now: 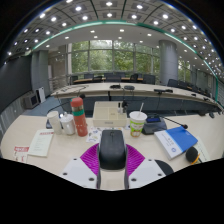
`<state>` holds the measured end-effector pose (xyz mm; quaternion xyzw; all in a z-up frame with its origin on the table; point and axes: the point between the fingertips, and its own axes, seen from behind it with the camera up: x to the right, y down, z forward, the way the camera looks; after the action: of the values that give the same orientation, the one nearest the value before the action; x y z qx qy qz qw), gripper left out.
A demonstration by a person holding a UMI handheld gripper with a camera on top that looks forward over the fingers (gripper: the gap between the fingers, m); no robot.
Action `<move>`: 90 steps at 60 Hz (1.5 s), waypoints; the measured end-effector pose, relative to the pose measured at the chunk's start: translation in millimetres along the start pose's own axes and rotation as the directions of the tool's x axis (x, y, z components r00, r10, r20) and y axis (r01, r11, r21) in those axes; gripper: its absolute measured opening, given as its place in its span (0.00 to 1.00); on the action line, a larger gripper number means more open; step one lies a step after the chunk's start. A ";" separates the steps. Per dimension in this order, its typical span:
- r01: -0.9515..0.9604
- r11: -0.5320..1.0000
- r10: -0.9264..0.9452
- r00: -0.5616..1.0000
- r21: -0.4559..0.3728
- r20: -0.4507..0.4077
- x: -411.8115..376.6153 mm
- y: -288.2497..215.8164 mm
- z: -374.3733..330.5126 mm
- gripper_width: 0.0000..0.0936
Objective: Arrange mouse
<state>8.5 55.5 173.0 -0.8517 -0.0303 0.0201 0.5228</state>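
Note:
A black computer mouse [112, 148] sits between the two fingers of my gripper [112, 158], its nose pointing away from me over the beige table [30, 125]. The purple pads [92, 156] press against both of its sides, so the gripper is shut on the mouse. The mouse's underside is hidden, so I cannot tell whether it rests on the table or is lifted off it.
Beyond the mouse stand an orange bottle [79, 116], a white paper cup [137, 122] with a straw and a clear cup [66, 123]. A blue and white booklet [177, 140] lies to the right, papers [41, 145] to the left. Further off are desks and chairs.

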 end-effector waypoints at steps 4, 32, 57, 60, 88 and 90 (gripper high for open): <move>-0.003 0.999 0.002 0.999 -0.038 -0.042 49.0 22.5 -6.4 0.33; -0.046 0.962 0.039 0.999 -0.270 -0.032 172.1 188.5 34.0 0.43; -0.023 0.972 0.010 0.998 -0.233 -0.059 164.5 150.7 -46.2 0.91; -0.020 0.975 0.006 0.998 -0.221 -0.067 159.8 143.9 -70.0 0.91; 0.001 0.993 -0.020 0.987 -0.116 -0.160 110.5 137.2 -307.4 0.91; 0.000 0.994 -0.018 0.986 -0.110 -0.164 109.0 139.2 -317.6 0.91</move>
<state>142.4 -281.9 192.5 -0.8778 0.0080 -0.0543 0.4758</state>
